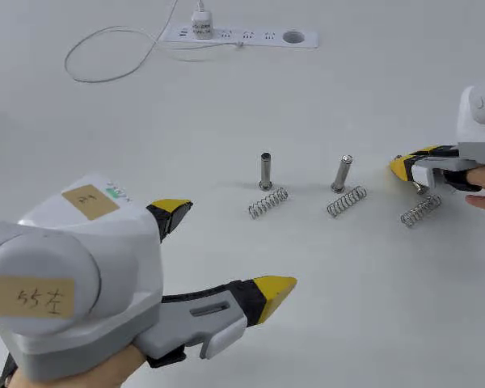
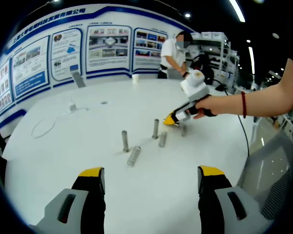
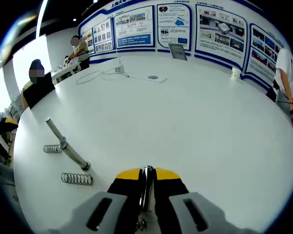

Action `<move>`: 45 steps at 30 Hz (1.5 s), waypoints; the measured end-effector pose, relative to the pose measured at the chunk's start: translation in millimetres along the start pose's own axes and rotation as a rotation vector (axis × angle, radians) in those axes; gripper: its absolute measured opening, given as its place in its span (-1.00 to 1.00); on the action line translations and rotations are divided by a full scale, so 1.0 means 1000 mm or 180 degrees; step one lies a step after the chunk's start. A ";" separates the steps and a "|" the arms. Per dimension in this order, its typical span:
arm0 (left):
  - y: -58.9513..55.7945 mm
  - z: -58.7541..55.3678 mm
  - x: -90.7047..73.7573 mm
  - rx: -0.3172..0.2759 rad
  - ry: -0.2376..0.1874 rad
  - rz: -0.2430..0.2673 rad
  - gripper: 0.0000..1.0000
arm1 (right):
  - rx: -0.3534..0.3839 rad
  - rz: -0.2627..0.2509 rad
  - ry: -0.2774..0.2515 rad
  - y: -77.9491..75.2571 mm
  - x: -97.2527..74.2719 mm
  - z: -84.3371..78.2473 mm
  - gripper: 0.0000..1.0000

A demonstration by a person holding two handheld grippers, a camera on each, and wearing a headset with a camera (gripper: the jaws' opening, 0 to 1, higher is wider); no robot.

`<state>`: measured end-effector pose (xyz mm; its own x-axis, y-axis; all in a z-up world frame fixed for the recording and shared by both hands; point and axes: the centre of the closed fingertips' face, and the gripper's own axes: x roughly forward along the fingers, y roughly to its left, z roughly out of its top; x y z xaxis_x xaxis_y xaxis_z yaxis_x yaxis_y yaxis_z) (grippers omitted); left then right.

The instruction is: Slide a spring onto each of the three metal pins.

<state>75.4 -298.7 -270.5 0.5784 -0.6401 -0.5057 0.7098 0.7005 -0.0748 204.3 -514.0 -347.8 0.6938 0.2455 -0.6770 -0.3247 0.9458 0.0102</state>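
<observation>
Two metal pins stand on the white table: one upright, the other leaning slightly. Three springs lie flat in front of them: left, middle, right. My right gripper is at the right edge just above the right spring, shut on the third metal pin, which sticks out between its yellow tips. My left gripper hovers open near the front left with nothing between its jaws. Its own view has the pins and a spring ahead of it.
A white power strip with a plugged charger and a looped white cable lie at the table's far side. People stand beyond the table in the gripper views. Bare tabletop surrounds the pins.
</observation>
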 end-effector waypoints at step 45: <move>-0.003 0.006 -0.008 0.0051 -0.0074 0.0001 0.58 | 0.0130 -0.0129 -0.0177 0.010 -0.037 0.023 -0.83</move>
<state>70.5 -297.5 -261.1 0.5877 -0.6471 -0.4857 0.7158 0.6957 -0.0609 189.6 -508.6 -305.7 0.7410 0.2172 -0.6355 -0.2699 0.9628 0.0143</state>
